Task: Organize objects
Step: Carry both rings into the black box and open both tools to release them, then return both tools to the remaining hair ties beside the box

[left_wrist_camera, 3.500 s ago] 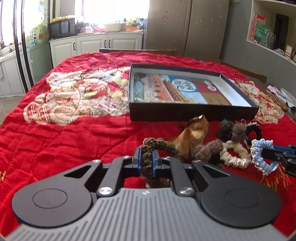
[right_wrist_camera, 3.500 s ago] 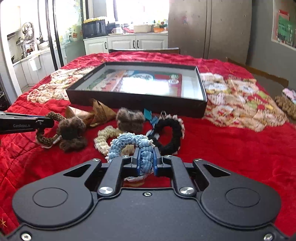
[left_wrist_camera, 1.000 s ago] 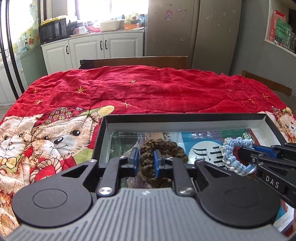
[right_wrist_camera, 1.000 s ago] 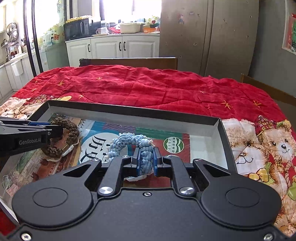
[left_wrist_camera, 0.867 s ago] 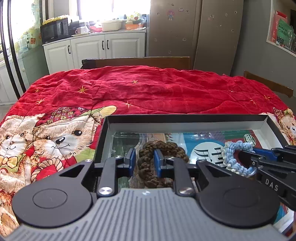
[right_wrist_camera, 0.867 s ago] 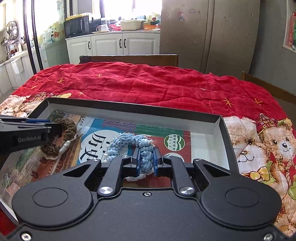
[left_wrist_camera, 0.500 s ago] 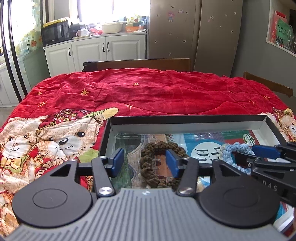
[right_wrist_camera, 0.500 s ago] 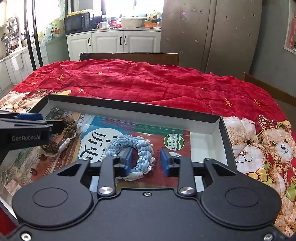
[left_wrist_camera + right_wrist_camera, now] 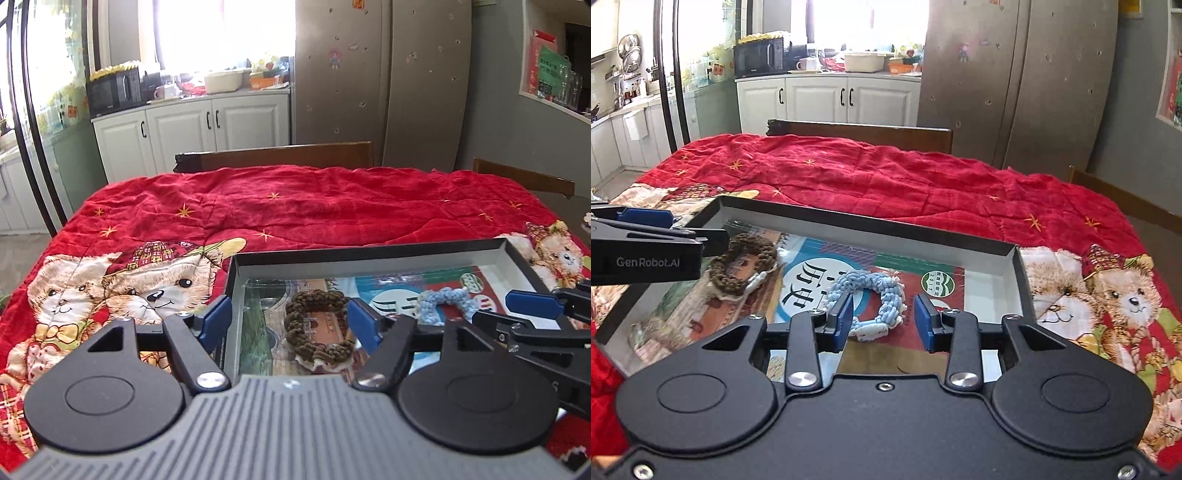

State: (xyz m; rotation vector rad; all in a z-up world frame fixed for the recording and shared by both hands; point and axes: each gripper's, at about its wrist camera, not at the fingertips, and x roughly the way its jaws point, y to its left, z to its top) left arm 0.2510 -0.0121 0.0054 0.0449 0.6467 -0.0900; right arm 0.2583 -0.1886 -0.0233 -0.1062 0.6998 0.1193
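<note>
The left gripper (image 9: 288,317) hangs over the left end of the black shallow box (image 9: 369,254), its jaws opening, the blue pads well apart. The brown braided ring (image 9: 317,328) lies flat on the box's printed floor between them, touched by neither pad. The right gripper (image 9: 882,319) hangs over the middle of the same box, its blue pads also apart. The light blue braided ring (image 9: 871,295) lies flat on the box floor; the left pad stands just beside it or against it, I cannot tell which, and the right pad is clear of it. The two rings lie near each other but apart, the brown one to the left of the blue. The box rests on a red quilt (image 9: 295,206) printed with teddy bears and gold stars. Behind the quilt's far edge shows the top of a wooden chair back (image 9: 860,131), then white kitchen cabinets (image 9: 827,99) and a microwave (image 9: 761,57) on the counter.
</note>
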